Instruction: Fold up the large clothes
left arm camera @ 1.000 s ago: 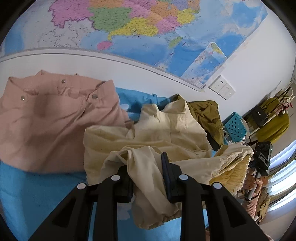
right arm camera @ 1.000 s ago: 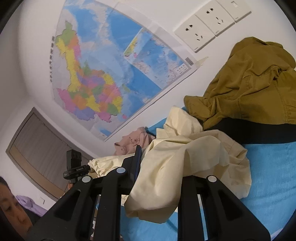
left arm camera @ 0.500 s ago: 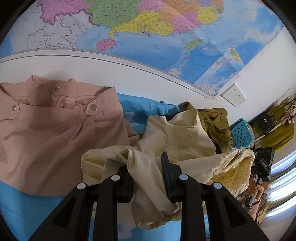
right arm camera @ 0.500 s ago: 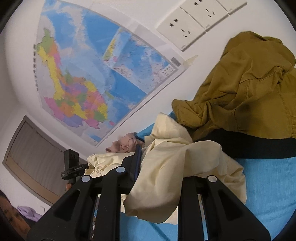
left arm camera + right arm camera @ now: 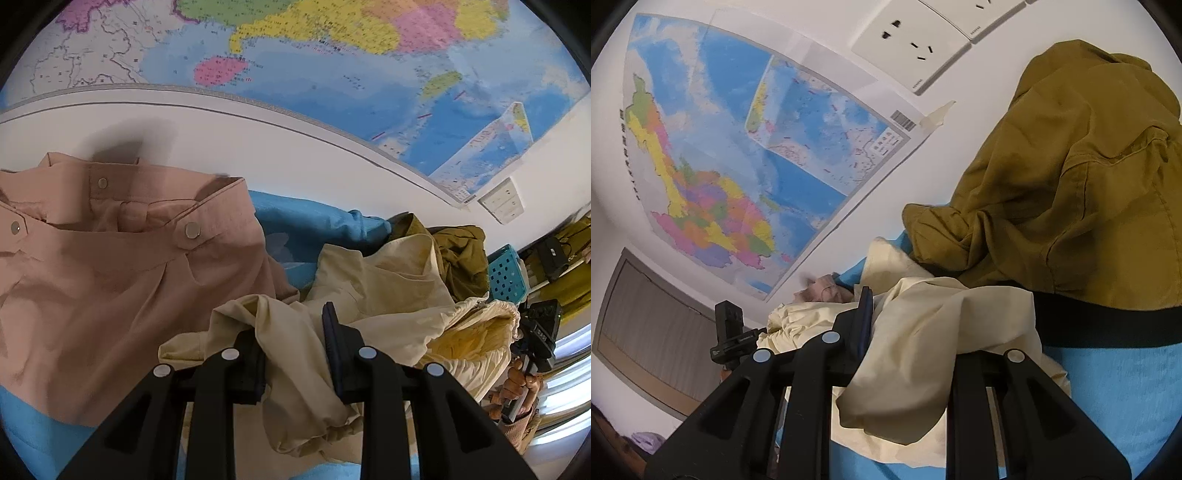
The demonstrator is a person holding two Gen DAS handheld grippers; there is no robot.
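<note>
Blue bedsheet (image 5: pixel 306 221) beneath both tongs, cream garment (image 5: pixel 388 295) bunched between them, left gripper (image 5: pixel 295 354) and right gripper (image 5: pixel 908 332) each clamped on its cloth, pink garment (image 5: pixel 110 277) left of the left tongs, olive jacket (image 5: pixel 1071 184) beyond the right (against the wall), wall map (image 5: pixel 332 55) above.

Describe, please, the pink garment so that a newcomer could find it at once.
Start at the large wall map; on the blue bed cover beneath it lies the flat dusty-pink cotton garment. Unlike the crumpled cream and olive neighbours, it shows round metal snap buttons.

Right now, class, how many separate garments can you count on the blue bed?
3: a pink garment at left, a cream garment held in both grippers, and an olive jacket by the wall. Others may be hidden.
</note>
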